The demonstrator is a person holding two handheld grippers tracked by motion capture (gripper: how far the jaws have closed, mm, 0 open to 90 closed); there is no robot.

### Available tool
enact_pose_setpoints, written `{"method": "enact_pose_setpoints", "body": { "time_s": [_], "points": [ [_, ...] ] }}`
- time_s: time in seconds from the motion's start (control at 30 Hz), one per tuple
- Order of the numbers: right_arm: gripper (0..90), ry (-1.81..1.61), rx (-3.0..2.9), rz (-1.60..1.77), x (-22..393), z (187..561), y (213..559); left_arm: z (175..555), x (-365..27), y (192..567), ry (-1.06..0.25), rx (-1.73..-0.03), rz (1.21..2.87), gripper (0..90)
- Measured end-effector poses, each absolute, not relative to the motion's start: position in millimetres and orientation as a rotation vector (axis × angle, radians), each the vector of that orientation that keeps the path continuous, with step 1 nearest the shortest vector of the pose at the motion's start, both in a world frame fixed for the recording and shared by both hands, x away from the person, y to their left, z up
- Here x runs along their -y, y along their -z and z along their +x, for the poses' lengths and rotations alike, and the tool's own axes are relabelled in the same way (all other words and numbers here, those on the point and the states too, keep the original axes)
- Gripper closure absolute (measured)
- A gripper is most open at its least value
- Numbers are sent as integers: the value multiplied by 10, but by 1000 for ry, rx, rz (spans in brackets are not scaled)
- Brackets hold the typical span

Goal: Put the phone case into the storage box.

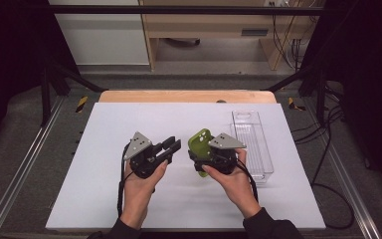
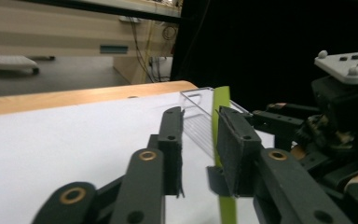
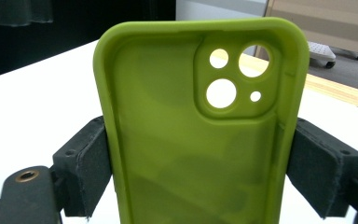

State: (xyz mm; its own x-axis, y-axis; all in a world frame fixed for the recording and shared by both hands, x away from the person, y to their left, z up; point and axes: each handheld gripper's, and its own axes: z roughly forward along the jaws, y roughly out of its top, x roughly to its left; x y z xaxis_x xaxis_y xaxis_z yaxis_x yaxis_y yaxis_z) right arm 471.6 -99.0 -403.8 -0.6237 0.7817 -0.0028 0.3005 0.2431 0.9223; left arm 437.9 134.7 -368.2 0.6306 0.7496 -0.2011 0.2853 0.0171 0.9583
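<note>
While green phone case (image 1: 200, 142) stands gripped, clear tray (image 1: 251, 144) lies beside.

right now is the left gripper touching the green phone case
Cannot tell. In the left gripper view the green phone case stands edge-on between the left gripper pads, clear of one pad but tight against the other; the right gripper clamps its sides.

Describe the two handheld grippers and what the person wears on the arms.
Both the left gripper and the right gripper are black, each topped by a grey three-cornered plate and ending in two black jaws with brass-coloured pivot rings and dark pads. A black cable trails from each. The sleeves are dark.
</note>
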Motion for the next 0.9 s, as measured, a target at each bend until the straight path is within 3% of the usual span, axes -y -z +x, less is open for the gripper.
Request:
{"method": "enact_pose_setpoints", "body": {
  "time_s": [0.37, 0.9],
  "points": [
    [163, -1382, -2056, 1021, 993, 4830, 3888, 4427, -1590, 3805, -621, -918, 1538, 421],
    [163, -1401, -2028, 1080, 1039, 4945, 3831, 4470, -1797, 4016, -655, -943, 1509, 107]
  ]
}}
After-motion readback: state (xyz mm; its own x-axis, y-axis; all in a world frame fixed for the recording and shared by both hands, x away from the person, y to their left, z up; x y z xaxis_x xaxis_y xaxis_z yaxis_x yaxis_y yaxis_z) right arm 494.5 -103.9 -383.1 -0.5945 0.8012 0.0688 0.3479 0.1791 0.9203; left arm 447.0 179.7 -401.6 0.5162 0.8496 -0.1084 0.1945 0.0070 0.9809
